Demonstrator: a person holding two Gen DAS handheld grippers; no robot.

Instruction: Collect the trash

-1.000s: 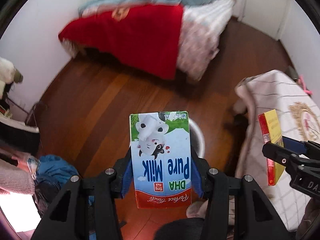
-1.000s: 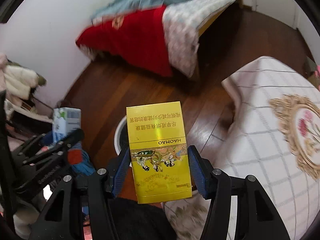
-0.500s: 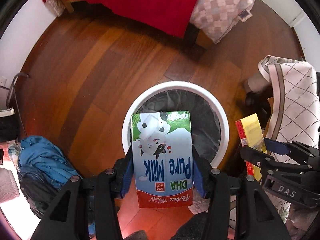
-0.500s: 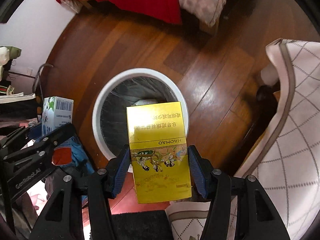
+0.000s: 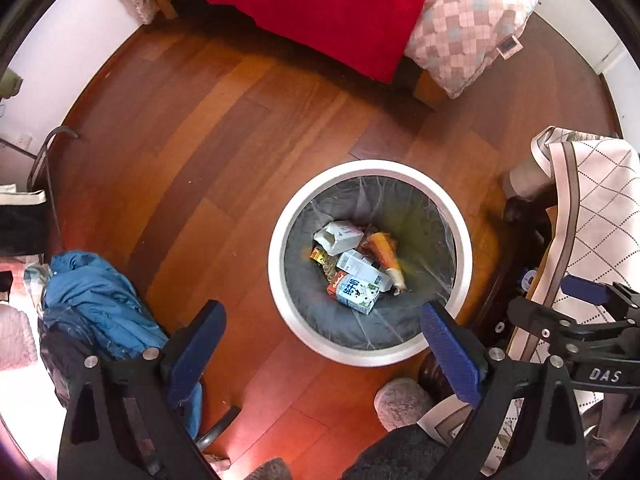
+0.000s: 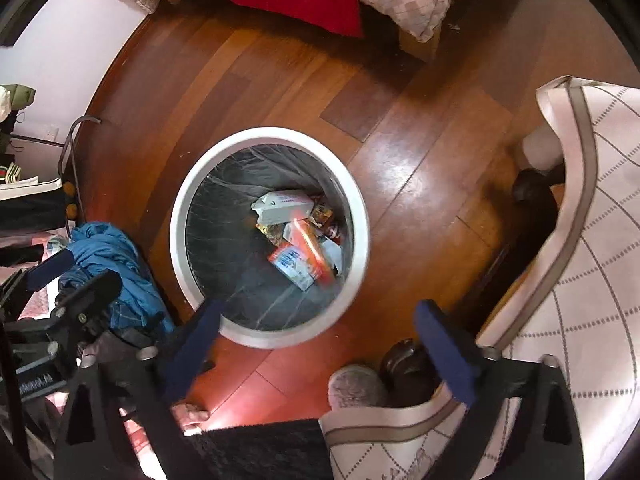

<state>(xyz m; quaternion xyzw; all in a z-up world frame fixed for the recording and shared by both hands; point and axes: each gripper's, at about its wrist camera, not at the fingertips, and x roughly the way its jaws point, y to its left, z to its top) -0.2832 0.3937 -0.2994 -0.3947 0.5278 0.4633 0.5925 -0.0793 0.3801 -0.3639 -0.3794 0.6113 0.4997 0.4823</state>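
A white round trash bin (image 5: 276, 264) with a dark liner stands on the wooden floor; it also shows in the right wrist view (image 6: 178, 236). Inside lie the milk carton (image 5: 357, 291), a white carton (image 5: 340, 236) and other packs. A blurred yellow-orange box (image 6: 314, 254) shows among the trash in the right wrist view. My left gripper (image 5: 322, 330) is open and empty above the bin's near rim. My right gripper (image 6: 316, 326) is open and empty above the bin's near rim.
A table with a white checked cloth (image 5: 592, 216) stands right of the bin. A blue garment (image 5: 100, 304) lies on the floor to the left. A bed with a red blanket (image 5: 320, 4) is at the far side. A grey slipper (image 5: 402, 402) is below the bin.
Both grippers opened. The milk carton left my left gripper and the yellow box left my right gripper; both dropped into the bin. Both cameras tilted further down over it.
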